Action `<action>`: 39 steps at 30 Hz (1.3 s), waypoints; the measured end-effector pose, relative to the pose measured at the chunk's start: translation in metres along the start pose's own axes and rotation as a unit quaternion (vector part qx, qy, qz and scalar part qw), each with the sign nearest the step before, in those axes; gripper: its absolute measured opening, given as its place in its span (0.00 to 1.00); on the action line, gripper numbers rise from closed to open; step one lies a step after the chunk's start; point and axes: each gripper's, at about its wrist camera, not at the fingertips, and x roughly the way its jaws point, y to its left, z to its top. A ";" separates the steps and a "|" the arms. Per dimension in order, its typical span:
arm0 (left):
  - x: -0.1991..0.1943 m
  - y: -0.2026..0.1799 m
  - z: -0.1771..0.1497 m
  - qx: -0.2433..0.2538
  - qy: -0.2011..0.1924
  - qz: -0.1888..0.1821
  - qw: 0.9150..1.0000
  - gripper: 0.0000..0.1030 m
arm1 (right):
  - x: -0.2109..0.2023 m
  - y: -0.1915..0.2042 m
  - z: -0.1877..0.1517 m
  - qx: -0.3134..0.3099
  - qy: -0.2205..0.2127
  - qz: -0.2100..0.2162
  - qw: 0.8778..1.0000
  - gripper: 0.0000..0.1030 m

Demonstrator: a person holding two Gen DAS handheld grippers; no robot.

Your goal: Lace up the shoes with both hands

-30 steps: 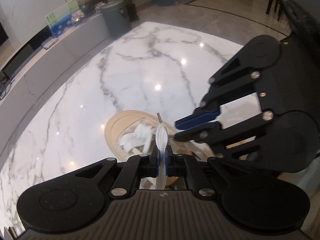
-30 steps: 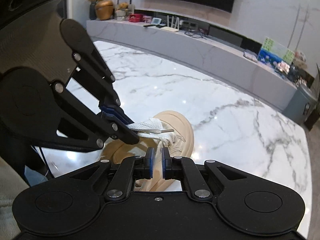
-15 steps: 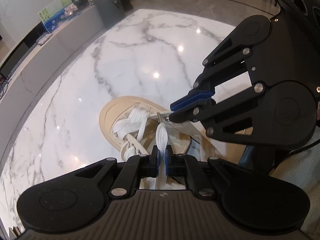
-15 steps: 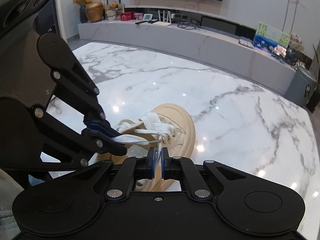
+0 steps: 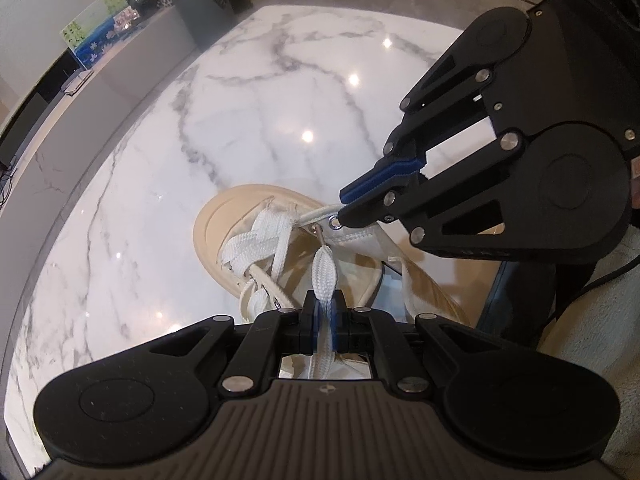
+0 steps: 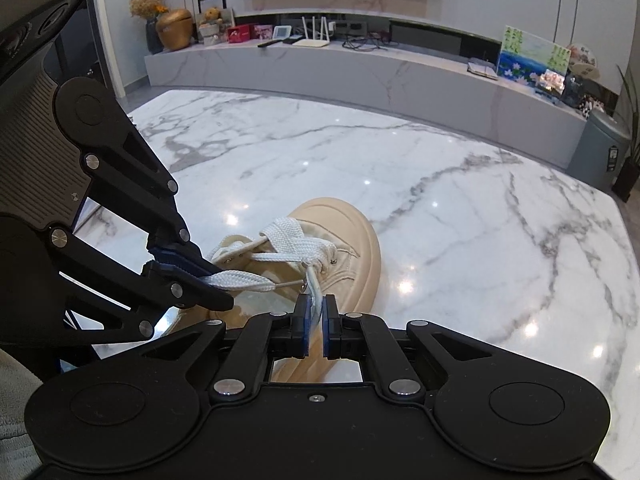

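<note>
A beige shoe (image 5: 224,216) (image 6: 352,240) with white laces lies on the marble table. My left gripper (image 5: 326,312) is shut on a white lace end (image 5: 325,272); its metal tip (image 5: 319,234) points at a metal eyelet (image 5: 334,222) on the shoe's flap. In the right wrist view the left gripper (image 6: 208,276) holds that lace (image 6: 240,280) level, tip toward the eyelets. My right gripper (image 6: 316,312) (image 5: 348,210) is nearly shut on the eyelet flap and a lace strand (image 6: 314,288) at the shoe's edge.
The marble table (image 6: 480,200) spreads ahead and to the right. A low grey console (image 6: 360,68) with small items runs behind it. A grey bin (image 6: 596,148) stands at its far corner. The table edge (image 5: 24,264) curves along the left.
Both grippers have come down closer to the shoe. The lace tip has moved up to the eyelet next to the right gripper's fingertips.
</note>
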 end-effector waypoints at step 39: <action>0.010 0.009 0.018 0.017 -0.008 0.028 0.999 0.05 | 0.005 0.002 -0.001 -0.015 -0.001 -0.004 1.000 0.03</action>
